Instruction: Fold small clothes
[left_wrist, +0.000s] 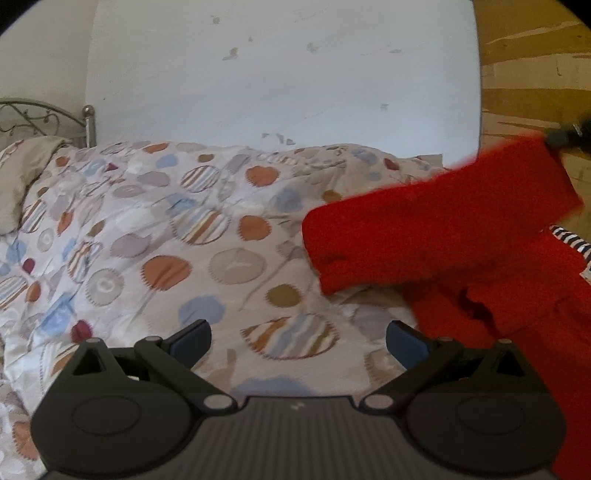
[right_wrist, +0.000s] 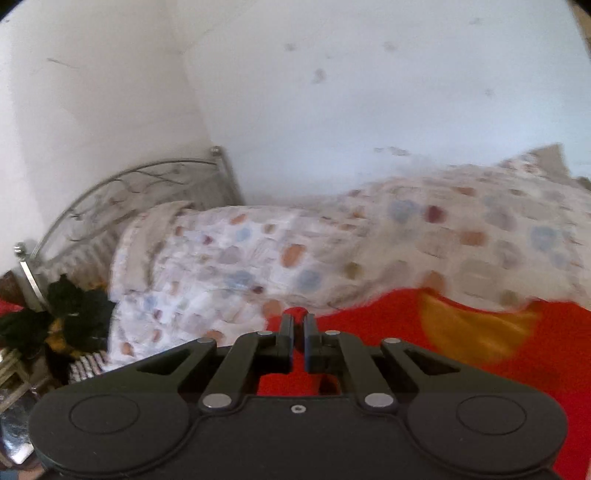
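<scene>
The red garment (left_wrist: 461, 236) lies at the right side of the patterned duvet (left_wrist: 155, 236), its sleeve running as a long band from about eight o'clock up toward two o'clock in the left wrist view, the cuff end lowest and pointing to eight o'clock. The upper end of that sleeve is lifted off the bedding, where a dark blurred tool tip meets it at two o'clock. The left gripper (left_wrist: 297, 341) hovers over the duvet with its fingers spread wide and nothing between them. The right gripper (right_wrist: 298, 325) has its fingers pinched together on a fold of the red garment (right_wrist: 369, 325), whose yellow patch (right_wrist: 472, 332) sits at three o'clock.
</scene>
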